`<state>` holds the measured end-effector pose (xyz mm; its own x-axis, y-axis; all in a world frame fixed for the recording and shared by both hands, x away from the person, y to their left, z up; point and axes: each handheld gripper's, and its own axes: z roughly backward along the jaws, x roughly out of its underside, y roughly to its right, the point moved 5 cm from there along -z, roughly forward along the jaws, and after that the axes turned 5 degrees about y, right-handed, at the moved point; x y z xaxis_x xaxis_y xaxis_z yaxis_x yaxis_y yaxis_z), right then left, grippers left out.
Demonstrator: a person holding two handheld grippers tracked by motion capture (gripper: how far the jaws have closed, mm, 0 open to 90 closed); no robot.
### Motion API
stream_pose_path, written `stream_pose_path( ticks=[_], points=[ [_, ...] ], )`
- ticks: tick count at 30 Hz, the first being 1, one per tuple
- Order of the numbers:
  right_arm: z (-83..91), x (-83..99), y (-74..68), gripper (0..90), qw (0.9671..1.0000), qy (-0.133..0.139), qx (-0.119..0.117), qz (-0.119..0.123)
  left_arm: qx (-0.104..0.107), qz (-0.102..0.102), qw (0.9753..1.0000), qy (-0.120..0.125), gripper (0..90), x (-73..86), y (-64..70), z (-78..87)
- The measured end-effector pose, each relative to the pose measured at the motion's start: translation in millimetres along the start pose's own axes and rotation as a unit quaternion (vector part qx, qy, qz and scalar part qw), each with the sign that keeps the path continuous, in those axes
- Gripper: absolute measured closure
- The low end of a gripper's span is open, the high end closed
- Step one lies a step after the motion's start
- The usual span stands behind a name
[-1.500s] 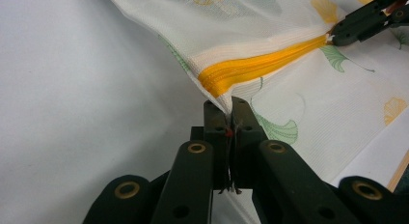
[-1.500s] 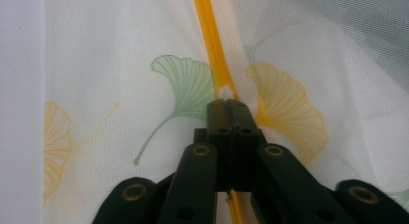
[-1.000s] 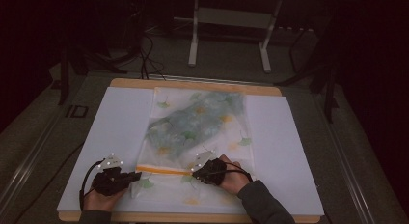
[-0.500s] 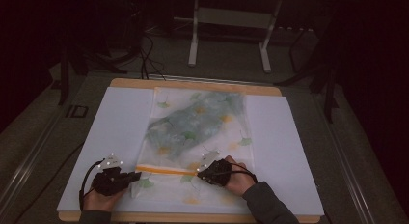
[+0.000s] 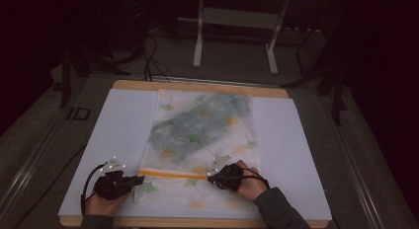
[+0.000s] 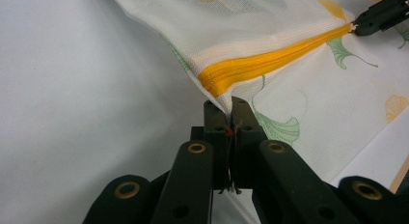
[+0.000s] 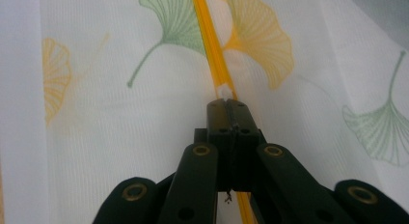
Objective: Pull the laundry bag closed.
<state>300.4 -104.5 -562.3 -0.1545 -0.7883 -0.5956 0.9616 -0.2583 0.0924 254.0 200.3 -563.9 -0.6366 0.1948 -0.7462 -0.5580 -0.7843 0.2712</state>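
Item: mesh laundry bag (image 5: 202, 135), white, printed with green and yellow ginkgo leaves; no legible writing or brand. Contents: a grey-green bundle of fabric (image 5: 197, 125), seen through the mesh, lying beyond both grippers. Yellow zipper (image 5: 170, 173) runs between the grippers.

Left gripper (image 6: 228, 109): jaws pressed together, pinching the bag's corner at the zipper's end.

Right gripper (image 7: 226, 104): jaws pressed together on the zipper, apparently on its slider.

Change: right gripper has shifted slightly rightward along the zipper; left gripper unmoved.
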Motion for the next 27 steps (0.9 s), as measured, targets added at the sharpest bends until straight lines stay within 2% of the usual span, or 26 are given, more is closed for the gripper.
stream_pose_path(
  ticks=[27],
  points=[
    [17.8, 25.3, 4.1, 90.0, 0.9994, 0.010, 0.021, -0.026, -0.001, 0.002, 1.0000, -0.001, 87.9, 0.2, -0.2, 0.1]
  ],
)
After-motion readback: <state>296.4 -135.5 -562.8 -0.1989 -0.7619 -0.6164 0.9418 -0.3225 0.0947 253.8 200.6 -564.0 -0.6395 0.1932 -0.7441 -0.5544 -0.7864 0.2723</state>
